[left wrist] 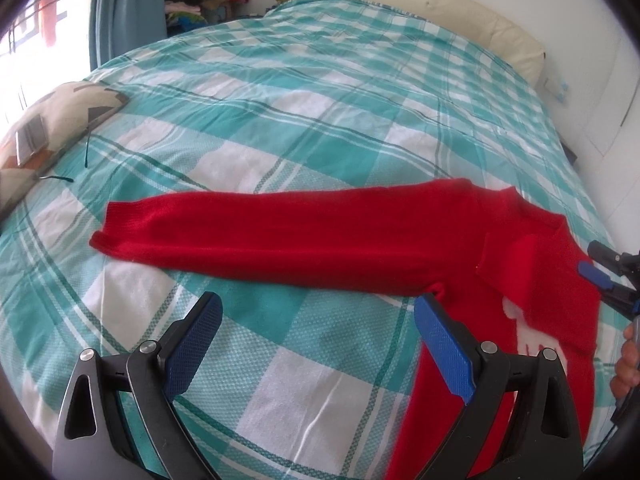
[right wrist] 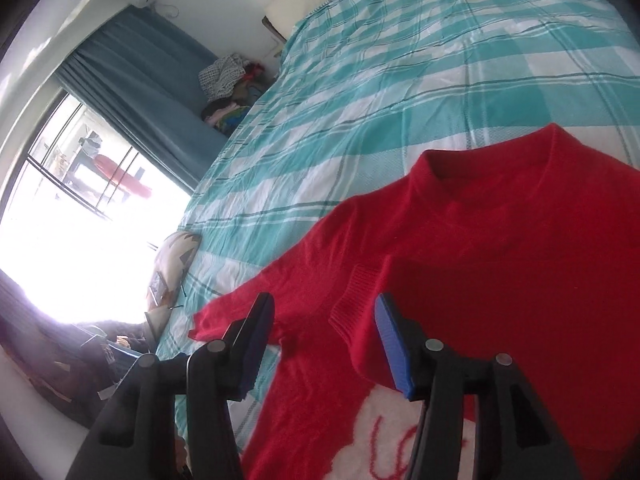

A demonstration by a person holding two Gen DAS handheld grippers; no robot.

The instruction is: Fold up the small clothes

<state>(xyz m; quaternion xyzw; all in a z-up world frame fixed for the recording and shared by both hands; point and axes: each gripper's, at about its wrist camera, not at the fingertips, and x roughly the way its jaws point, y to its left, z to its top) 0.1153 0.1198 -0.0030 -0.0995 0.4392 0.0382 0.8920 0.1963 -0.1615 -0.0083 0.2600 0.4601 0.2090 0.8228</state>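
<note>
The red sweater (left wrist: pixel 532 264) lies flat on the bed (left wrist: pixel 320 120), front up, over a teal-and-white checked cover. What matters for my next move is its outstretched sleeve (left wrist: pixel 280 236): in the left wrist view it runs as one long band across the middle of the frame, cuff toward the left edge, shoulder joining the body at the right. My left tongs (left wrist: pixel 318 344) hang just below that band, released and wide, with only checked cover between the blue pads; the right-hand pad sits close to the armpit. So I judge my left hand the nearer one to this sleeve, which lies crosswise ahead of the tongs, not along their line.

The other sleeve is already folded inward. In the right wrist view its ribbed cuff (right wrist: pixel 356 296) rests on the chest, in the lower middle of the frame, and my right tongs (right wrist: pixel 324 344) stand parted around it; I see no pad pressing the knit, so I read them as let go. In the left view they show at the right edge, with a bit of hand below.

The knit is plain bright red, soft and slightly fuzzy, with a round ribbed neck (right wrist: pixel 492 176) toward the upper right and a white patch with red lines (right wrist: pixel 400 440) low on the front. A patterned pillow (left wrist: pixel 48 128) sits at the left.
</note>
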